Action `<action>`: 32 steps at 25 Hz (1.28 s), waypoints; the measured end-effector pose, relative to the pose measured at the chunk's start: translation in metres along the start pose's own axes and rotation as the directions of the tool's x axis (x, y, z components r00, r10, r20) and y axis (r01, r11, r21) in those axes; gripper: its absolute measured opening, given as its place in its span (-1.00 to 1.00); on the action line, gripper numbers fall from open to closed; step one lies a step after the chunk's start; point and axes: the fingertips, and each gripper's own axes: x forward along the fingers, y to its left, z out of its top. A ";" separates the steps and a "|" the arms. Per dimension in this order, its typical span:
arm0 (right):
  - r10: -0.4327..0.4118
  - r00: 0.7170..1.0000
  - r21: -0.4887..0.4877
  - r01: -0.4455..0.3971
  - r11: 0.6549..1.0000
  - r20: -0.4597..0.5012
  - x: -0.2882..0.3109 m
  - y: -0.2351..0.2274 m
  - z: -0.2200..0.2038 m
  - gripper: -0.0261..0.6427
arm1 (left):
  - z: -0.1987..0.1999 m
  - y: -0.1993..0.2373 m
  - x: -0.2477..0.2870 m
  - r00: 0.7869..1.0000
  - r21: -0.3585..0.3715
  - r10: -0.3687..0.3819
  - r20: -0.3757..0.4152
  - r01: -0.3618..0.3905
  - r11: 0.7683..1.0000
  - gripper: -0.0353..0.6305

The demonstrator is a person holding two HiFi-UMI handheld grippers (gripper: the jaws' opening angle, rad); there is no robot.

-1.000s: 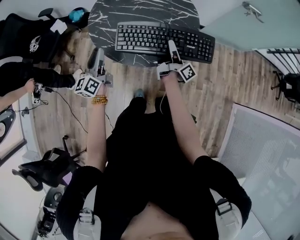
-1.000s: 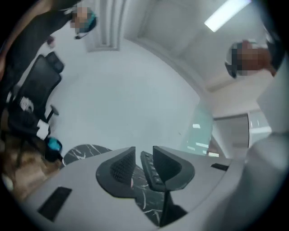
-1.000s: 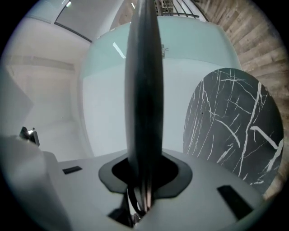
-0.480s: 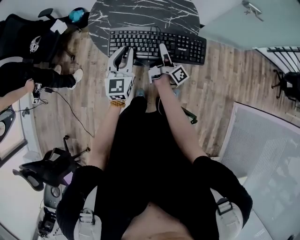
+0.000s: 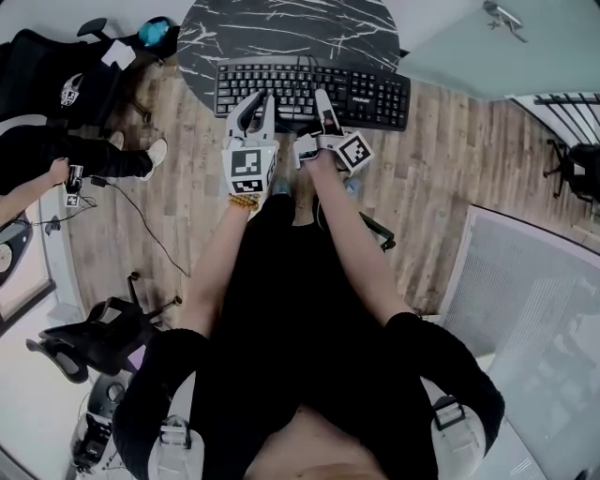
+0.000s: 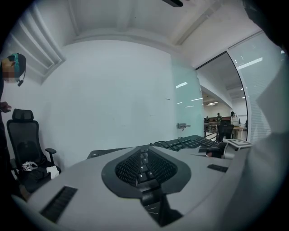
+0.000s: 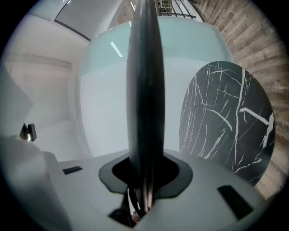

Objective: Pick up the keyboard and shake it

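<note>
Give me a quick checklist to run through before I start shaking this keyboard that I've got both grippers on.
1. Right gripper clamped on the near edge of the keyboard: ok.
2. Left gripper grip: ok. Its jaws have just been closing with the keyboard's edge between them, and they appear to pinch it.
3. Grips balanced: not ok. One sits near the left end and one about the middle, so the right end has no support.
4. Keyboard lifted clear of the table: cannot tell.
5. Cable slack enough for a shake: cannot tell. Only a loop behind the keyboard shows.
</note>
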 end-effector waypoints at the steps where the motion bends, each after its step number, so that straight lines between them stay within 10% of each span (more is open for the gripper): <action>1: -0.002 1.000 -0.024 0.002 1.000 -0.004 0.001 0.001 0.001 -0.66 | 0.002 0.000 0.000 1.000 0.001 -0.002 0.004 0.002 1.000 -0.72; 7: 0.034 0.997 -0.353 -0.058 0.934 -0.074 0.020 0.044 0.016 -0.66 | 0.010 0.000 -0.001 1.000 -0.006 -0.010 0.025 0.011 1.000 -0.72; 10: -0.007 0.993 -0.583 -0.064 0.810 -0.119 0.029 0.066 0.018 -0.66 | 0.013 0.001 -0.001 0.999 -0.012 -0.013 0.037 0.013 1.000 -0.72; 13: -0.062 0.986 -0.852 -0.100 0.514 -0.153 0.035 0.090 0.016 -0.66 | 0.008 0.003 0.001 0.999 -0.003 -0.015 0.030 0.015 1.000 -0.72; 17: -0.170 0.979 -0.993 -0.116 -0.027 -0.109 0.039 0.113 0.001 -0.66 | -0.004 0.007 -0.001 1.000 0.006 -0.006 0.012 0.006 1.000 -0.72; 21: -0.243 0.969 -0.814 -0.101 -0.572 0.051 0.041 0.114 -0.018 -0.67 | -0.023 0.006 -0.003 1.000 0.019 -0.005 -0.020 0.006 1.000 -0.72; 23: -0.262 0.960 -0.655 -0.137 -0.743 0.096 0.042 0.102 -0.030 -0.67 | -0.039 0.006 -0.004 0.999 0.013 -0.003 -0.044 0.003 1.000 -0.72; 25: -0.290 0.953 -0.551 -0.193 -0.812 0.094 0.042 0.086 -0.041 -0.67 | -0.055 0.003 -0.005 0.997 0.004 -0.007 -0.071 0.007 1.000 -0.72; 27: -0.321 0.945 -0.540 -0.236 -0.808 0.067 0.039 0.073 -0.050 -0.67 | -0.069 0.002 -0.007 0.995 -0.005 -0.007 -0.097 0.007 1.000 -0.72; 32: -0.383 0.924 -0.717 -0.261 -0.646 0.008 0.036 0.062 -0.055 -0.66 | -0.079 0.003 -0.013 0.993 -0.006 -0.012 -0.118 0.011 1.000 -0.72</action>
